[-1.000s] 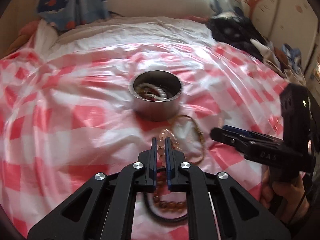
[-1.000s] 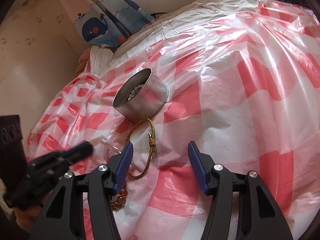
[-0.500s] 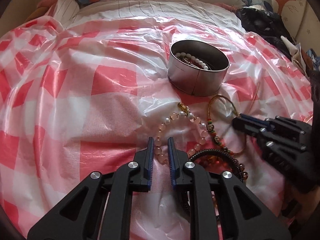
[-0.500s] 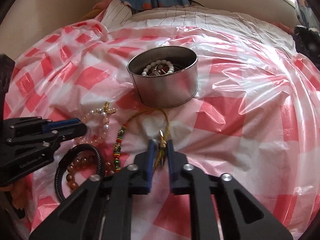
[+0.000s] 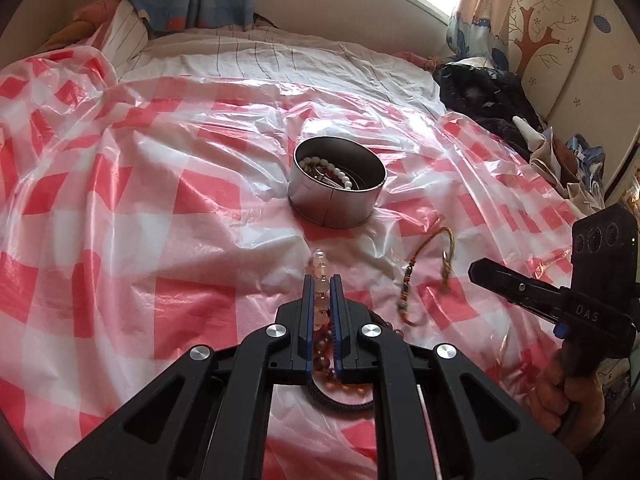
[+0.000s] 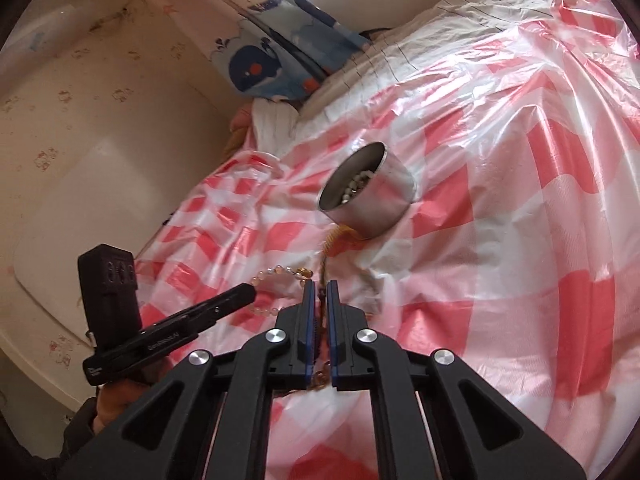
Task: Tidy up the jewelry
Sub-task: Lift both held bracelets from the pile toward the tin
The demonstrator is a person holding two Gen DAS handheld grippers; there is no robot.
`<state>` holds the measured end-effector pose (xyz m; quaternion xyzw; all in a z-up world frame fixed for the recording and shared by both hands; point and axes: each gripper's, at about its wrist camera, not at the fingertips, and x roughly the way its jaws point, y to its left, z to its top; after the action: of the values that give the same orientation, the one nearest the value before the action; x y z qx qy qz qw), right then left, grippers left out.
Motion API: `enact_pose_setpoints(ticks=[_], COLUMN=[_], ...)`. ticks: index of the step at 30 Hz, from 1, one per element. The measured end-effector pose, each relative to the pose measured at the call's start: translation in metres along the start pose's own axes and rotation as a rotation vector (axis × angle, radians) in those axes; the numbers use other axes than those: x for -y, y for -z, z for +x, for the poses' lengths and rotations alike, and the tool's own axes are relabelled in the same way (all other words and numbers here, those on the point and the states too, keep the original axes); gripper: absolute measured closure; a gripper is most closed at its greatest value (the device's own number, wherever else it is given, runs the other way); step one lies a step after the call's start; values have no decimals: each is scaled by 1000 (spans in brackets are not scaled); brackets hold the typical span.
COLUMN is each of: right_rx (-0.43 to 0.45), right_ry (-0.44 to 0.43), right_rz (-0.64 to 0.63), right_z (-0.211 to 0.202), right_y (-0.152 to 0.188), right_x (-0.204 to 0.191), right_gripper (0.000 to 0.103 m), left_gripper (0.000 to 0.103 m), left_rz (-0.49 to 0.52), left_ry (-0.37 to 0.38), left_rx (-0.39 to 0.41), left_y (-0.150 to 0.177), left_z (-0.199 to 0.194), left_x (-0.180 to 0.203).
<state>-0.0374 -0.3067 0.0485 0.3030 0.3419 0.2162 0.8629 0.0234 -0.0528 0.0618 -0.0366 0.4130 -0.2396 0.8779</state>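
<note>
A round metal tin [image 5: 320, 204] sits on the red-checked plastic sheet [image 5: 120, 240] with a white bead bracelet [image 5: 340, 176] inside. My left gripper [image 5: 320, 280] is closing its jaws onto a pink bead bracelet [image 5: 319, 260], whose beads stick up between the pads. My right gripper [image 6: 320, 286] is closing on a braided golden cord bracelet [image 6: 322, 264], which trails toward the tin [image 6: 380, 200]. The left wrist view shows that cord [image 5: 446, 248] blurred beside the right gripper [image 5: 476, 270]. A dark braided band [image 5: 344, 402] and amber beads lie under my left gripper.
The sheet covers a bed with a striped white cover [image 5: 260, 56] behind it. Dark clothes [image 5: 480, 96] are piled at the far right. A whale-print curtain [image 6: 264, 68] hangs by the wall. A person's hand [image 5: 568, 396] holds the right gripper's handle.
The right jaws went from wide open to shut on the cord bracelet. The left jaws opened slightly over the pink beads, then shut on them again. Both views swung and drew back from the tin.
</note>
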Motion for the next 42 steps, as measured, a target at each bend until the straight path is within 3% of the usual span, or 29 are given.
enact_pose_setpoints(ticks=[12,16,17,18,20,25,29,31,32,33,34,39,42], right_rx=[9,-9,-15,-15,-14,-66,-171,-202,-214,-214,-209,-71,-8], right_ry=[-17,44,76,99,191,394,531,565,550,536,499,86,-64], right_rz=[-34,-15,-11,-9,-45,-145,-210,-291,-314,-322,-300,-63,-36], right_z=[-1,0,-1,-2,-6,12,43,52,54,52,49,9,-3], right_y=[10,10,11,12,14,9,10,18,21,24,23,15,11], right_x=[-7,-1,0,2,-2,-5,2,-6,-9,-12,-11,0,-5], right_gripper=[97,96,89,61,39,40,41,67,89,97,99,99,99], left_gripper=[96,96,96,96,96,96,96,96,96,96,96,96,96], left_rz=[110,102,101,101,108,120,113,106,103,100,97,75,69], left_ry=[-96,-108,-108,-108,-113,-113,-111,-113,-113,-111,-110,-92,-85], left_rx=[23,23,21,21,22,17,8,2,0,-1,-1,4,30], left_y=[15,13,13,13,13,14,14,15,15,15,15,15,14], left_z=[-5,-3,-3,-2,-2,1,4,6,7,7,7,5,0], left_x=[22,20,20,20,20,23,22,21,21,20,20,17,16])
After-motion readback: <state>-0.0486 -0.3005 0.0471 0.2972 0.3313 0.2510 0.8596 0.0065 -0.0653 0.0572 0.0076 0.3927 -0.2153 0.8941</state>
